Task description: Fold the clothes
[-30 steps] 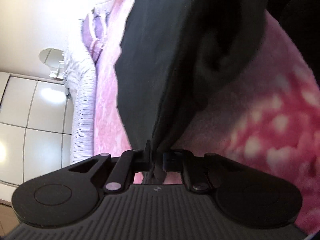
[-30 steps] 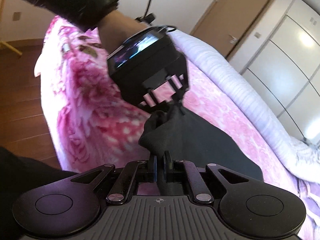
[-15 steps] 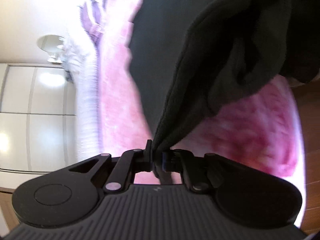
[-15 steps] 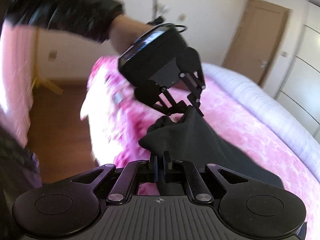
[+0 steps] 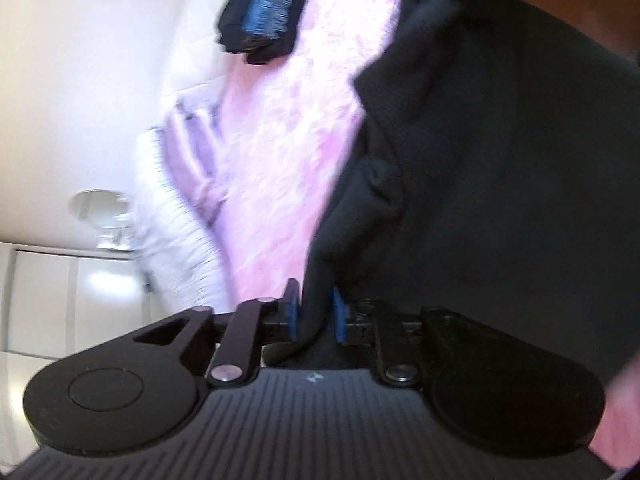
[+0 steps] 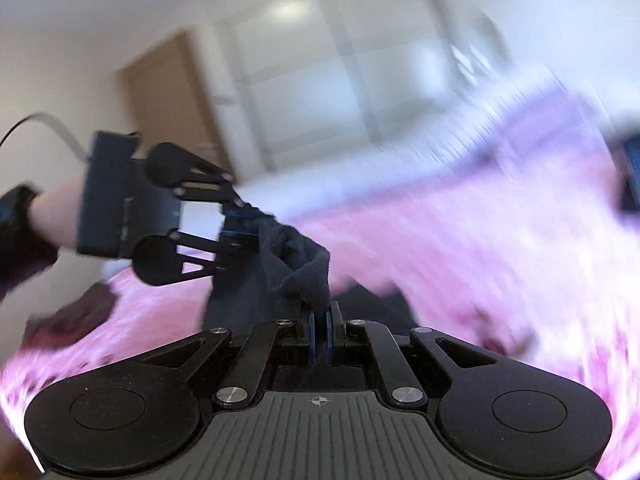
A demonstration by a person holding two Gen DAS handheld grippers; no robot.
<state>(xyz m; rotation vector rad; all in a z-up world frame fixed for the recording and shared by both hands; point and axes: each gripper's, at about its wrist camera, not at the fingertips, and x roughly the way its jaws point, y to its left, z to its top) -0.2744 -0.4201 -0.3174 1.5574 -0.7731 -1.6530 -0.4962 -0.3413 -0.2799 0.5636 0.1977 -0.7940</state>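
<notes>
Both tools are clamped on the dark fleece garment (image 6: 304, 268): the left tool (image 5: 314, 312) has swung up level beside the right tool (image 6: 320, 334), lifting the cloth off the pink floral bed cover (image 6: 460, 248), likely readying a fold.

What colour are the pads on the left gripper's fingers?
Blue. The pads pinch the dark garment between them, clearest in the left wrist view.

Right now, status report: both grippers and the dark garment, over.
Left gripper shut on dark fleece garment. Right gripper shut on another edge. Garment lifted over pink floral blanket. Nothing in the way.
</notes>
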